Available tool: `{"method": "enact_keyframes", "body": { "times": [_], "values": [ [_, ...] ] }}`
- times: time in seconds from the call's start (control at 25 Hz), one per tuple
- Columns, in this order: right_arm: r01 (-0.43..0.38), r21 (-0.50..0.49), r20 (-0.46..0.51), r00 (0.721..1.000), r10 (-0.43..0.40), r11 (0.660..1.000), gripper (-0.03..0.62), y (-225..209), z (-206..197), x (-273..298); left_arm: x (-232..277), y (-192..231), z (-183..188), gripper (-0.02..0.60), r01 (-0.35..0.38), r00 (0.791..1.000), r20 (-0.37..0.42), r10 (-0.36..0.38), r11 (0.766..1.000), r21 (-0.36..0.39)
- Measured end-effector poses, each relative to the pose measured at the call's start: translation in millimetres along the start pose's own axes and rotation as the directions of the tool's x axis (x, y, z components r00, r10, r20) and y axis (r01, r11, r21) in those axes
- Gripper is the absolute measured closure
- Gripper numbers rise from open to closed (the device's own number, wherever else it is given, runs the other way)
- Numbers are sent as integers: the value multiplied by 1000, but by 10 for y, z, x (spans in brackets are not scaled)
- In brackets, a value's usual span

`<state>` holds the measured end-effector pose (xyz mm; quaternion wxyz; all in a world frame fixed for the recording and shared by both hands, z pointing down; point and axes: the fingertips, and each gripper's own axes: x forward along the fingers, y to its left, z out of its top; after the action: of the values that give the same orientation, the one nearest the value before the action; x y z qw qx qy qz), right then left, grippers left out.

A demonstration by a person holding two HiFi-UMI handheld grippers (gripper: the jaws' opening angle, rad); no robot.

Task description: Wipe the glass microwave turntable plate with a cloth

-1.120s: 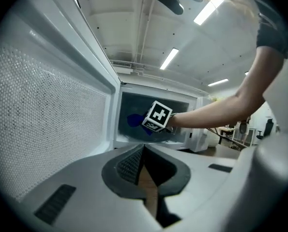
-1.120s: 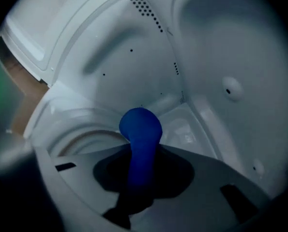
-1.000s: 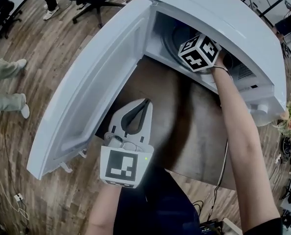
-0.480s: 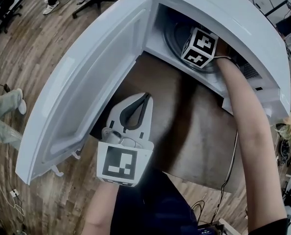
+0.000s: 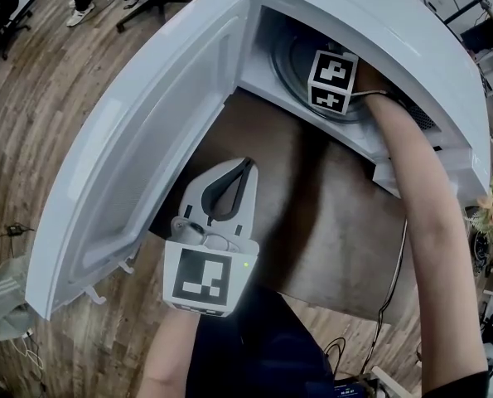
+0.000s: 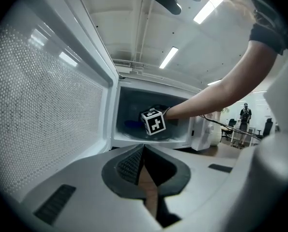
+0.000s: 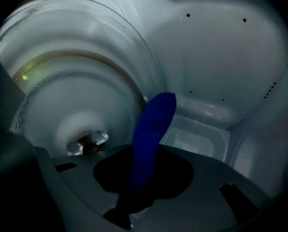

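- Right gripper [image 7: 140,178] clamps the blue cloth [image 7: 155,122] at the glass plate's [image 7: 76,81] rim; our head view shows only its cube [image 5: 333,81].
- Left gripper [image 5: 244,167] hovers nearer us, jaws together, empty.

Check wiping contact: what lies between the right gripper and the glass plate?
A blue cloth, clamped in the right gripper, pokes toward the glass plate, per the right gripper view.
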<state>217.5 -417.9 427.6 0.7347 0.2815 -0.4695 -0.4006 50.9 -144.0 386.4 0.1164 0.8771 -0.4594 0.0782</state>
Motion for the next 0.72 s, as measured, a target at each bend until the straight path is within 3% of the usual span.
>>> {"method": "enact_keyframes", "body": {
  "times": [0.36, 0.52, 0.72],
  "values": [
    [-123, 28, -188, 974, 126, 992, 530, 254, -449, 15, -15, -25, 7, 577, 17, 1000, 3, -17, 1000, -1],
    [-188, 80, -282, 938, 203, 979, 531, 417, -700, -7, -10, -46, -14, 577, 25, 1000, 0, -25, 1000, -4],
    [-287, 85, -389, 872, 297, 954, 536, 603, -937, -83, 16, -75, -34, 577, 27, 1000, -1, -27, 1000, -8]
  ]
}}
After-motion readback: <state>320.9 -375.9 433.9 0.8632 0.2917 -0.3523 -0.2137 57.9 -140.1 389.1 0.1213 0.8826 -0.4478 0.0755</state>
